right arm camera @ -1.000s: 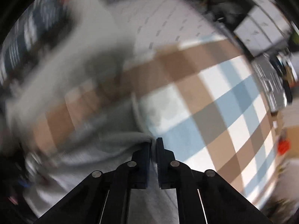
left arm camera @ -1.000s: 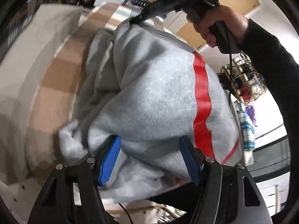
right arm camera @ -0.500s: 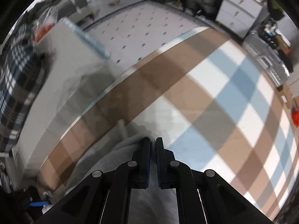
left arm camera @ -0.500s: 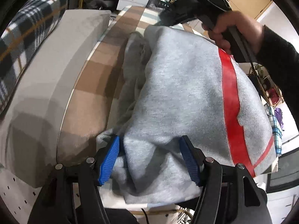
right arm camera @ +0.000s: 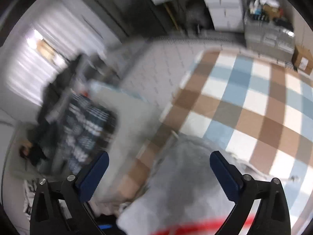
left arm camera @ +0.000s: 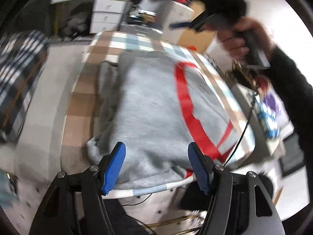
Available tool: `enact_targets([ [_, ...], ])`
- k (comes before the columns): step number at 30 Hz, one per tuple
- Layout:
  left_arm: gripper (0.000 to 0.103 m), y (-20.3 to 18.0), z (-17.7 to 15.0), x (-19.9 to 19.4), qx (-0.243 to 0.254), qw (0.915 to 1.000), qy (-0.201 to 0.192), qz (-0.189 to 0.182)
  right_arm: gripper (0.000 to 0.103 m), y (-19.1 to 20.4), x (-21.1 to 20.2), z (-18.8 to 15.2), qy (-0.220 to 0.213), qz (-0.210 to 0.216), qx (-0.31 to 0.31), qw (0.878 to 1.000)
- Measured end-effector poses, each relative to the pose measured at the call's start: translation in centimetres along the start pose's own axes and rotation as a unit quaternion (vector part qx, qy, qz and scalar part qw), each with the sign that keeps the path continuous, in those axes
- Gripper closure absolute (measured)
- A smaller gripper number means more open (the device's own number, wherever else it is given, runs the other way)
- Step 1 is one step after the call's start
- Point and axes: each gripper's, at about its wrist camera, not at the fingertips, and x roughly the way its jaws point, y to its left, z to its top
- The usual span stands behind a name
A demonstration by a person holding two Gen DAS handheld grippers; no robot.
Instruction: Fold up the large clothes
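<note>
A grey sweatshirt with a red stripe lies folded on the checked tablecloth. My left gripper is open and empty, raised above the near edge of the sweatshirt. My right gripper is open and empty above the sweatshirt's far end. In the left wrist view it is held up in the air beyond the table. Both views are blurred by motion.
The checked tablecloth stretches on beyond the sweatshirt. A grey cushion and a plaid fabric lie left of the table. White drawers stand at the back. Shelves with clutter are on the right.
My right gripper has opened, let go of the sweatshirt and lifted away. My left gripper has pulled back and up from the sweatshirt, which now lies flat.
</note>
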Motion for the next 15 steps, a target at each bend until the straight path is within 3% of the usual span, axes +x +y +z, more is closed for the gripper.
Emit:
enact_targets([
  [3,0.042,-1.1,-0.5,0.9,0.031,0.999,0.031,0.003,0.0,0.8,-4.9,-4.5,-0.044,0.013,-0.022,0.999],
  [5,0.042,-1.3,-0.8,0.9,0.039,0.9986,0.029,0.021,0.0,1.4,-7.4,-8.6,-0.073,0.005,-0.033,0.997],
  [8,0.042,-1.0,-0.6,0.7,0.039,0.9987,0.024,0.023,0.0,1.7,-8.8,-14.8,-0.102,-0.04,-0.065,0.992],
  [10,0.042,-1.2,-0.8,0.9,0.055,0.9977,0.036,0.018,0.0,1.6,-8.2,-18.3,-0.105,-0.079,-0.083,0.988],
  [13,0.042,-0.9,-0.7,2.5,0.071,0.9937,0.056,0.066,0.0,2.0,-5.6,-22.4,-0.076,-0.104,-0.107,0.986],
  [15,0.042,-0.2,-0.9,3.3,0.07,0.9892,0.071,0.107,0.0,2.9,-3.2,-24.4,-0.066,-0.142,-0.145,0.977],
])
